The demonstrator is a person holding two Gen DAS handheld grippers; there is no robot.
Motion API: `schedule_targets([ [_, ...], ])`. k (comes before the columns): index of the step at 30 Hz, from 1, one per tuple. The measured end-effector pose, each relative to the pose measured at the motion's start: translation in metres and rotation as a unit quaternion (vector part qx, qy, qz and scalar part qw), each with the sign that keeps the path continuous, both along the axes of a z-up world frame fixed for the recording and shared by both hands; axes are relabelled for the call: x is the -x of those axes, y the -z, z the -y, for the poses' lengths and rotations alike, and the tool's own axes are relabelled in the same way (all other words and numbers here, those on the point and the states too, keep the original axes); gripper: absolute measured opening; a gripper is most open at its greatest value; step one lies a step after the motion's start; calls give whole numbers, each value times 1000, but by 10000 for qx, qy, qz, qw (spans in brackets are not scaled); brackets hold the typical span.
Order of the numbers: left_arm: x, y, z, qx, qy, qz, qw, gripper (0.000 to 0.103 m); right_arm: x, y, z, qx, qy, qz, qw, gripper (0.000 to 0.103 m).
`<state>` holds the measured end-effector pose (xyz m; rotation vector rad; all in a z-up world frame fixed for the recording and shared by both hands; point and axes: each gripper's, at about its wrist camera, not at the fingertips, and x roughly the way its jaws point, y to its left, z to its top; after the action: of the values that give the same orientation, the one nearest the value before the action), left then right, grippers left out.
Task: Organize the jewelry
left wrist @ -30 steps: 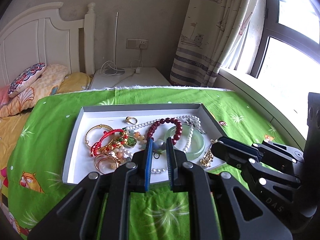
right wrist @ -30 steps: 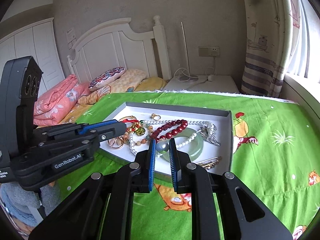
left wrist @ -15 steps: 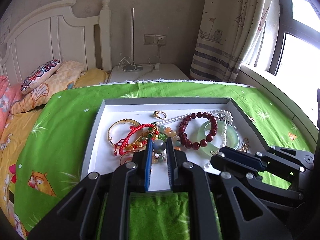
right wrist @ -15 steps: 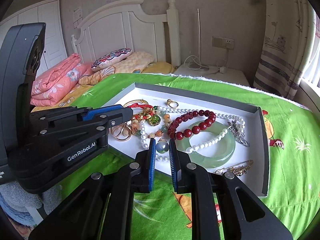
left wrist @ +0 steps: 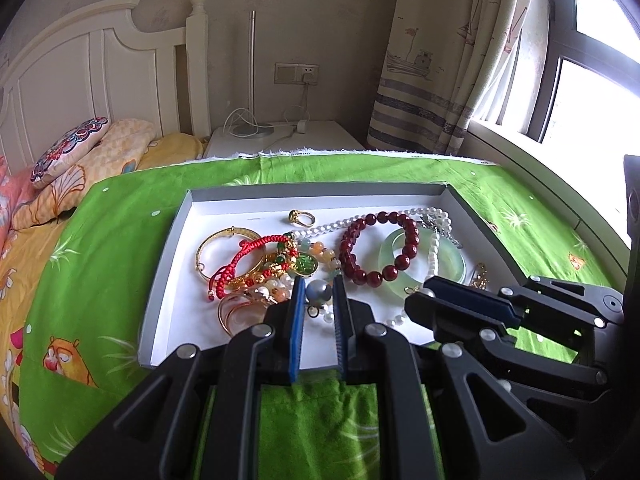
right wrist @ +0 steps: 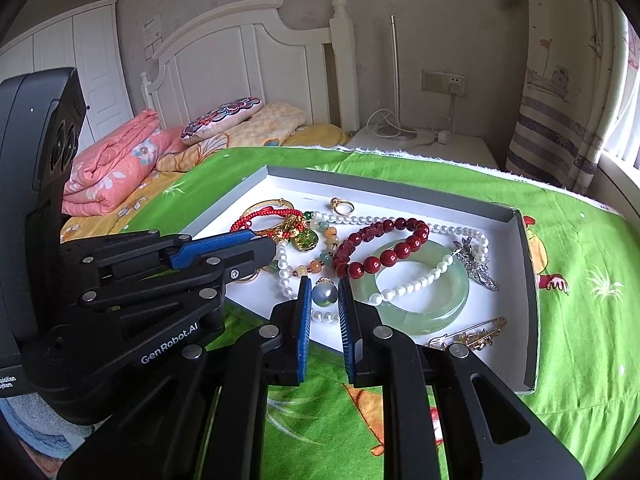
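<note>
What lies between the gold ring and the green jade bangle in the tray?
In the right wrist view, the pearl necklace and the dark red bead bracelet lie between the gold ring and the jade bangle.

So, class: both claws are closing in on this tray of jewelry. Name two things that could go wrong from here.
1. The pearl necklace lies across the jade bangle and under the red bead bracelet; lifting one may drag the others.
2. The left claw and right claw hover close together, so they may collide.
</note>
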<state>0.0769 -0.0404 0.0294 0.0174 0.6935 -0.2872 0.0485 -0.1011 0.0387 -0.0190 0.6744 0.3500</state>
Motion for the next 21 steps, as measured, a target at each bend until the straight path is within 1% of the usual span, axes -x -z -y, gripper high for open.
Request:
schedule_targets([
  [4, 1, -1, -1, 12, -28, 30, 10000, 14, 0, 0, 0, -37, -15, 8, 10000, 16],
  [5, 1, -1, -1, 17, -53, 54, 10000, 18, 0, 0, 1, -53, -10, 15, 10000, 17],
  [6, 1, -2, -2, 28, -88, 91, 9999, 26, 0, 0, 2, -79, 9, 10, 10000, 17],
  [7, 2, -3, -3, 42, -124, 127, 9998, 30, -1, 0, 3, -115, 35, -3, 9999, 17],
  [9, 3, -5, -6, 56, -226, 191, 9995, 45, -1, 0, 7, -231, 106, -25, 9997, 18],
  [10, 4, -6, -7, 68, -277, 226, 9993, 49, -1, 0, 10, -300, 148, -30, 9994, 20],
  [11, 4, -7, -8, 79, -312, 258, 9991, 54, -1, 0, 14, -370, 188, -31, 9991, 21],
  [12, 4, -8, -10, 80, -356, 293, 9989, 60, -1, -1, 17, -444, 227, -25, 9988, 24],
  [13, 5, -9, -11, 74, -410, 333, 9986, 63, 0, -1, 20, -511, 267, -16, 9983, 29],
  [14, 6, -10, -12, 73, -472, 376, 9982, 69, 0, -1, 23, -577, 317, 1, 9978, 31],
  [15, 6, -11, -14, 85, -531, 418, 9977, 74, 1, -2, 27, -643, 361, 25, 9973, 37],
  [16, 7, -12, -16, 115, -582, 457, 9972, 77, 2, -3, 30, -707, 405, 61, 9967, 44],
  [17, 7, -13, -17, 146, -612, 486, 9968, 80, 3, -4, 33, -761, 438, 107, 9961, 48],
  [19, 9, -15, -20, 178, -653, 552, 9962, 84, 7, -7, 37, -823, 499, 240, 9951, 62],
  [20, 10, -16, -20, 161, -673, 590, 9959, 88, 8, -8, 39, -838, 524, 310, 9946, 65],
  [21, 12, -17, -20, 132, -688, 629, 9956, 91, 11, -10, 41, -861, 553, 384, 9940, 71],
])
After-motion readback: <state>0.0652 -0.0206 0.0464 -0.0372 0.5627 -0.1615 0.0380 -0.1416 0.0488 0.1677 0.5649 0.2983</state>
